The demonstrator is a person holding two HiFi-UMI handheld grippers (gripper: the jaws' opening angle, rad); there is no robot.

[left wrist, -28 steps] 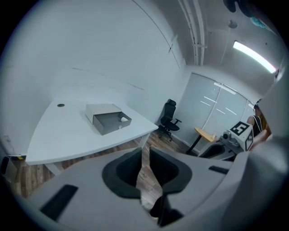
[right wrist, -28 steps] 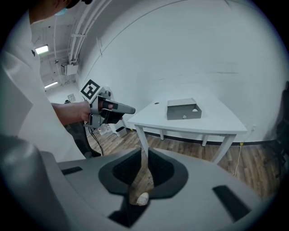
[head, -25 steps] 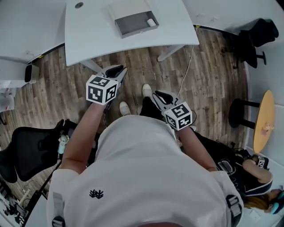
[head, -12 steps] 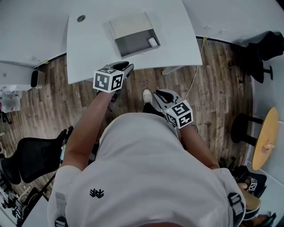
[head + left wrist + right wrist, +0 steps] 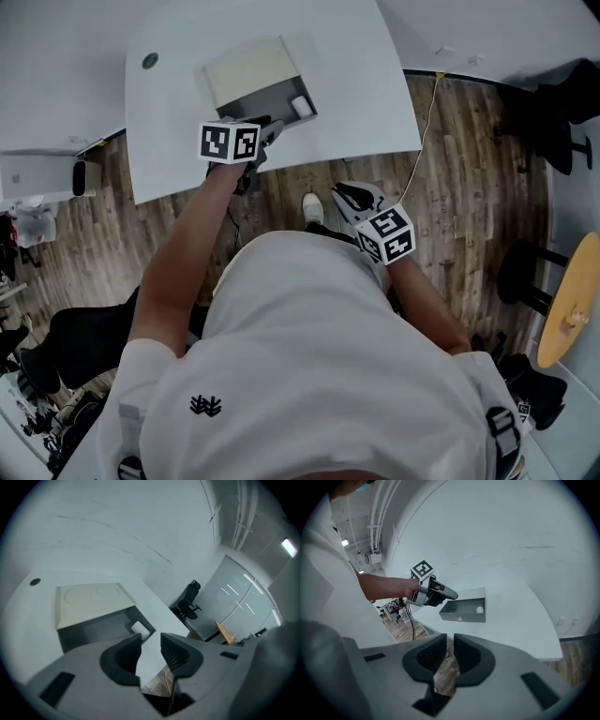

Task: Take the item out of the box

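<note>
Approach step: left gripper, jaws just opening and empty, hovers beside the box; next it must straddle the white item and pinch, while the right gripper idles with jaws barely parted.

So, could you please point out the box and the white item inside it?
box [image 5: 255,99]: head view, bare grey floor inside.
white item [image 5: 302,106]: head view, its middle.

This is looking like an open-plan office. A white counter is standing on a wood-plank floor, and a black swivel chair is sitting before a glass partition wall. A strip light is glowing overhead. A cable is trailing off the counter's edge, and a small round yellow table is standing aside.
</note>
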